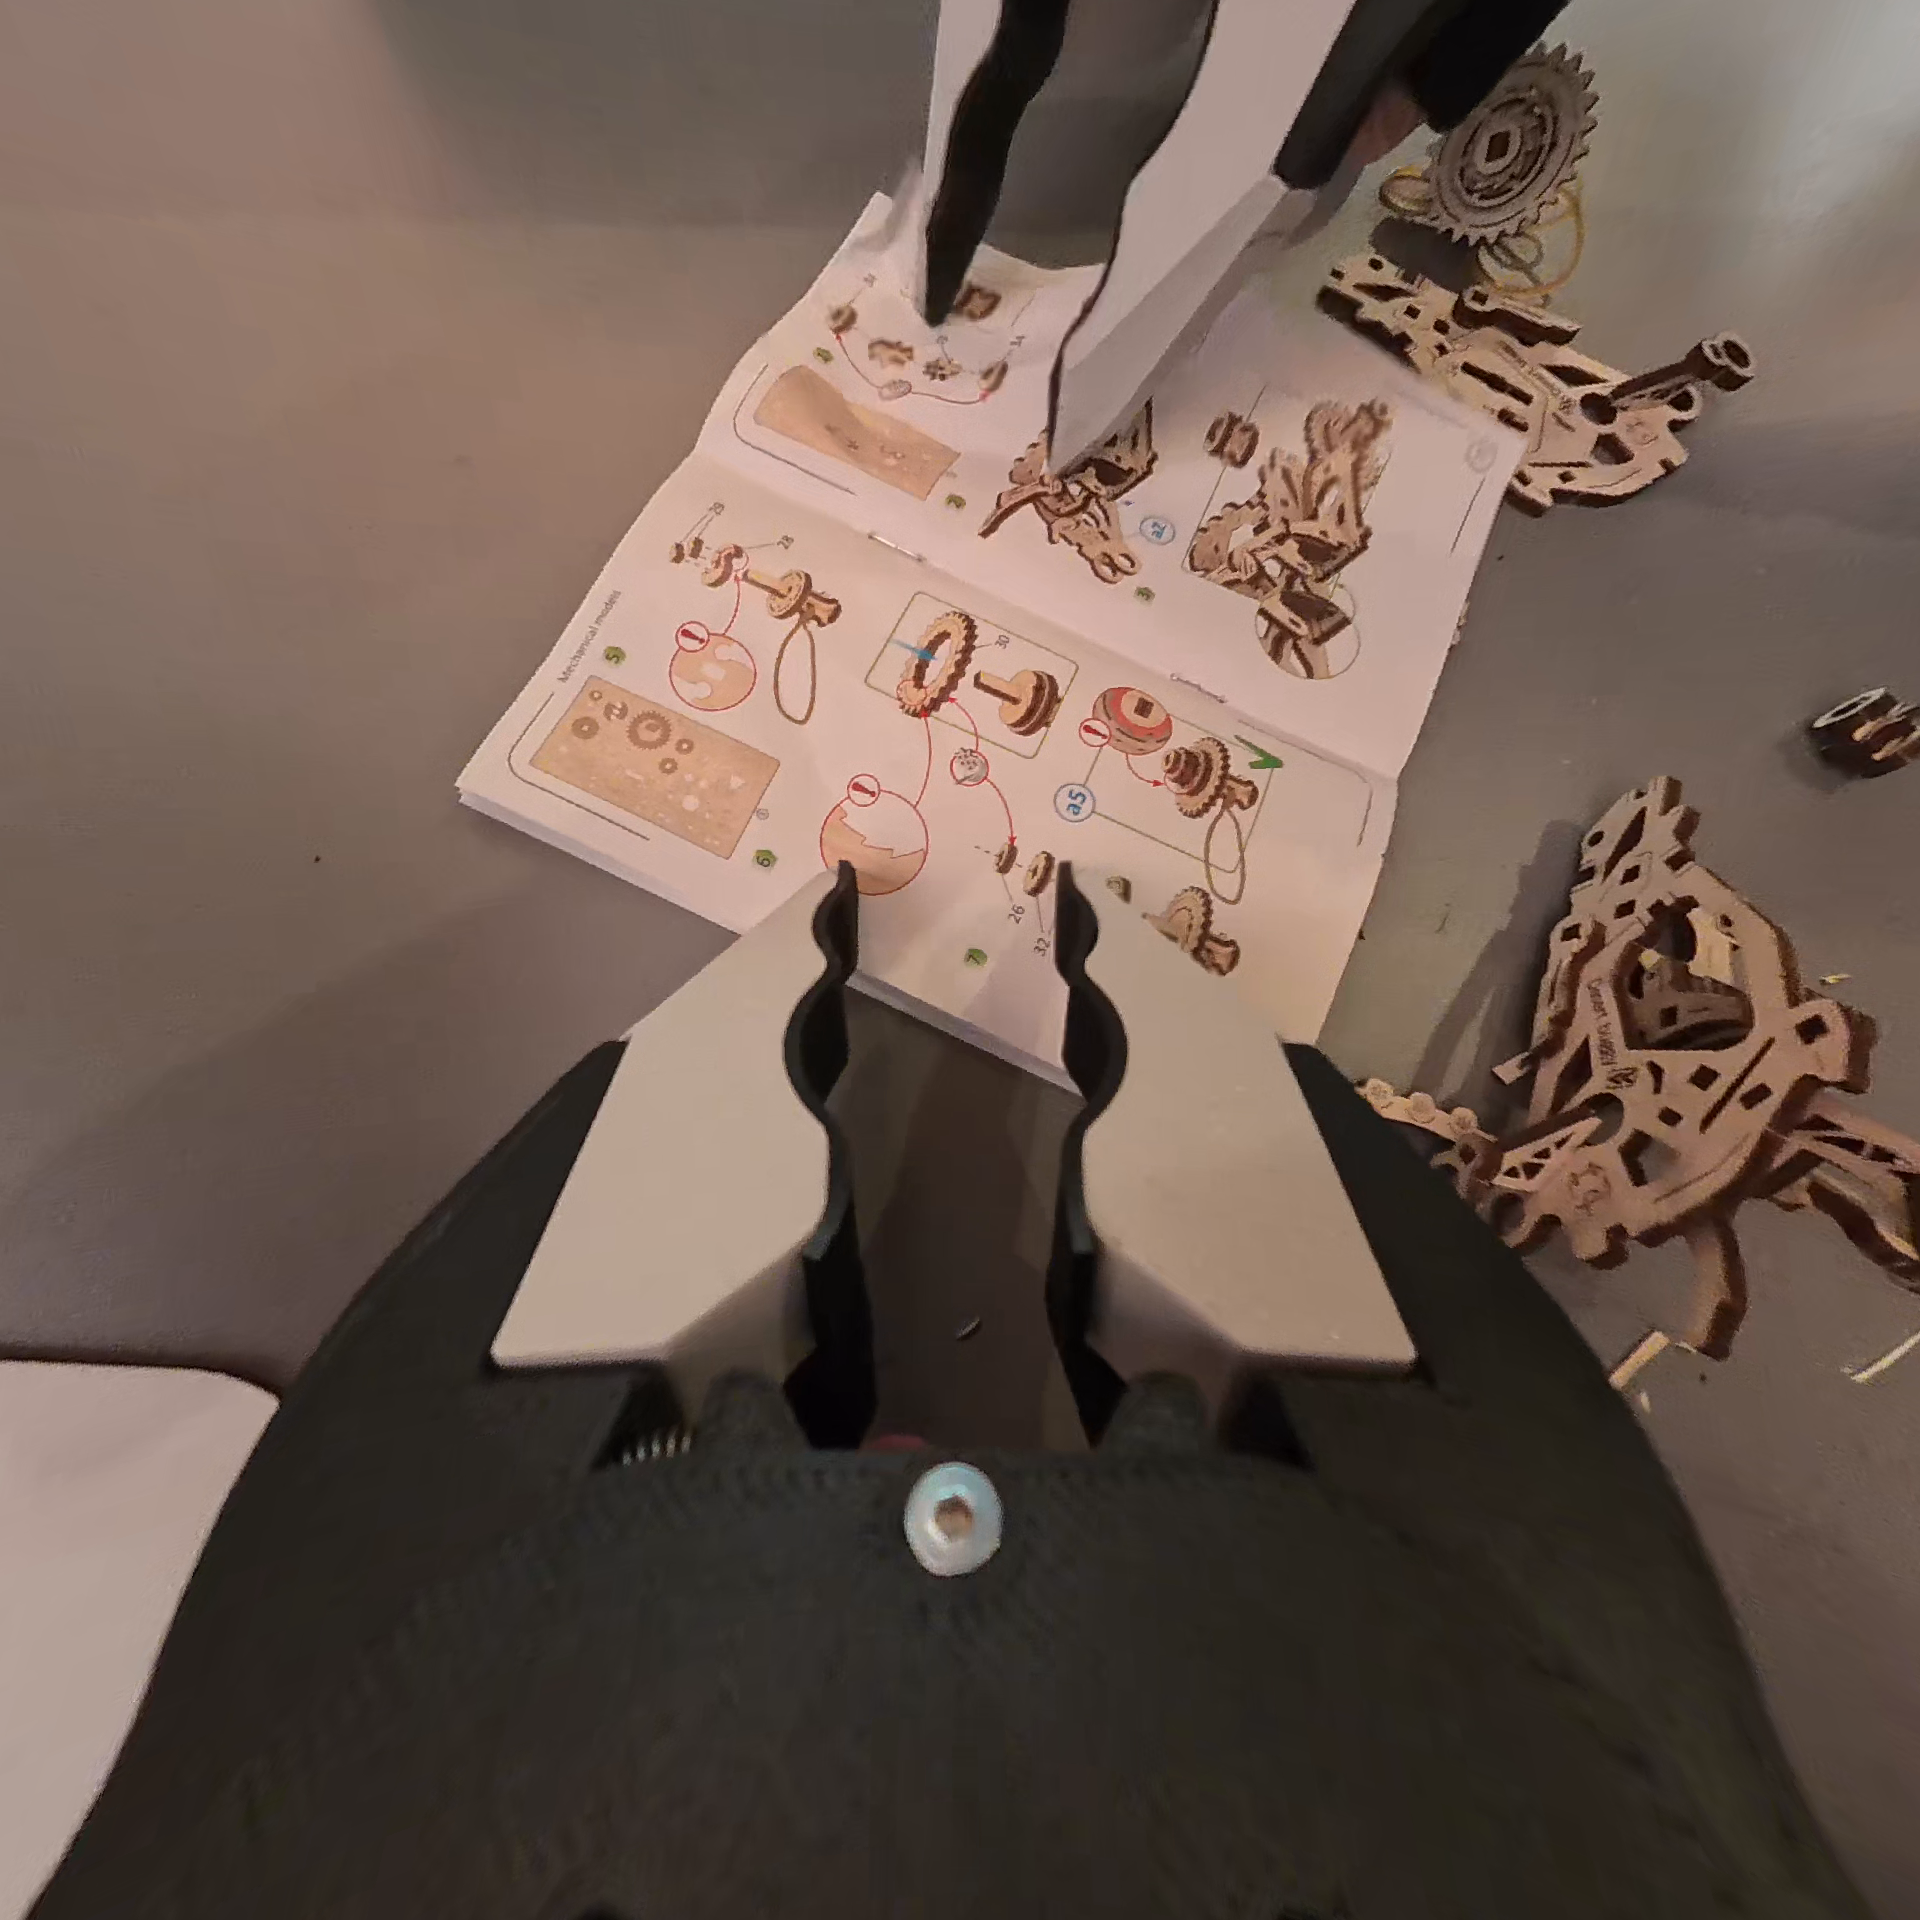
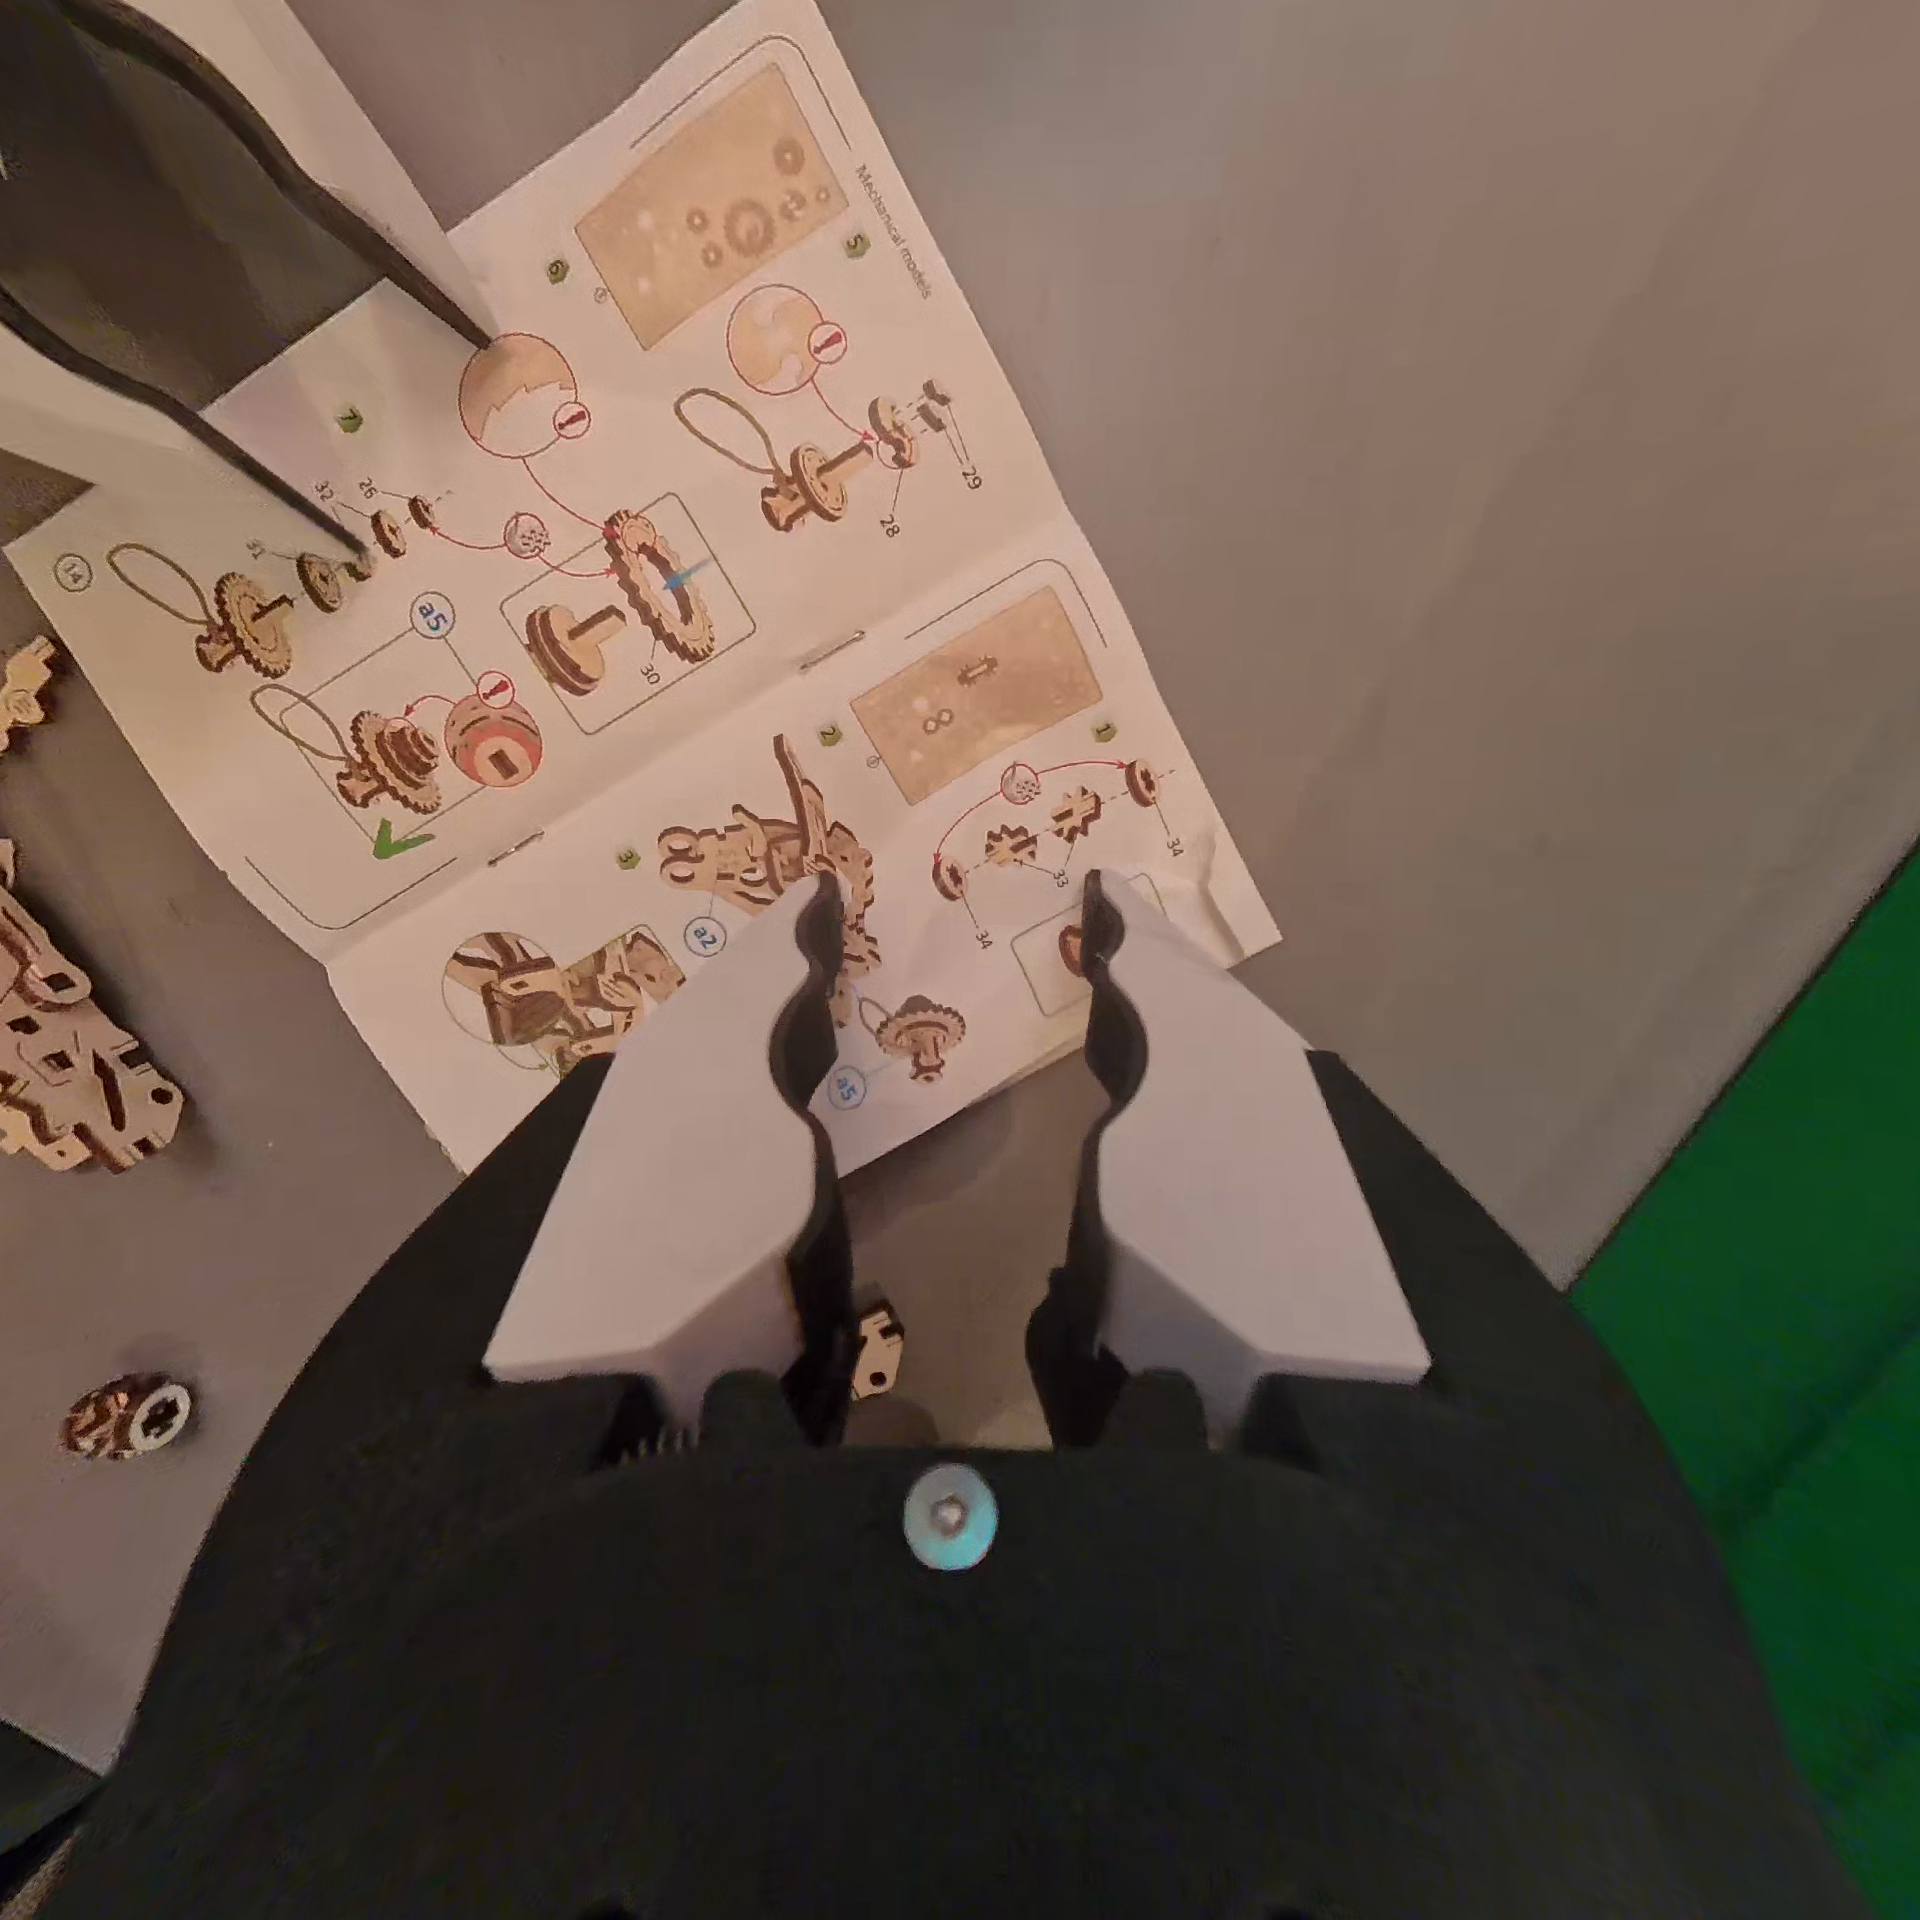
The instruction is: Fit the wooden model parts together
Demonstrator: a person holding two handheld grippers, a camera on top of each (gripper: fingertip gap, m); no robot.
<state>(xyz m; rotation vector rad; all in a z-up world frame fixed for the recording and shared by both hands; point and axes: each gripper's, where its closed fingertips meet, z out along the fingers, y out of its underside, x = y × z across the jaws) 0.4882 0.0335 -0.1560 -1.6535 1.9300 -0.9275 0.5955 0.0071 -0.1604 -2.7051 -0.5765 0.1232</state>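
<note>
Two hand-held grippers hover over an open instruction booklet [image 1: 935, 623] lying flat on a grey counter [image 1: 312, 520]. The left gripper [image 1: 951, 883] has its jaws parted and empty, tips above the booklet's near edge. The right gripper [image 2: 956, 883] also has its jaws spread and holds nothing; it reaches in from the far side, tips over the opposite page.

The wooden parts lie off the paper, untouched. In the left wrist view a large openwork frame [image 1: 1704, 1049] sits at near right, a long frame piece [image 1: 1538, 384] at far right with a gear [image 1: 1507, 156] and a loop of elastic beside it, and a small hub [image 1: 1865, 727] further right. A small flat piece [image 2: 878, 1345] lies on the counter under the right gripper.

No fitting seems to have begun; this looks like checking the diagrams. The next move likely calls for one gripper to swing right and close on a part.

The counter left of the booklet is open. A white surface [image 1: 104, 1507] shows at its near left, and a green area [image 2: 1766, 1247] lies beyond its edge in the right wrist view.
</note>
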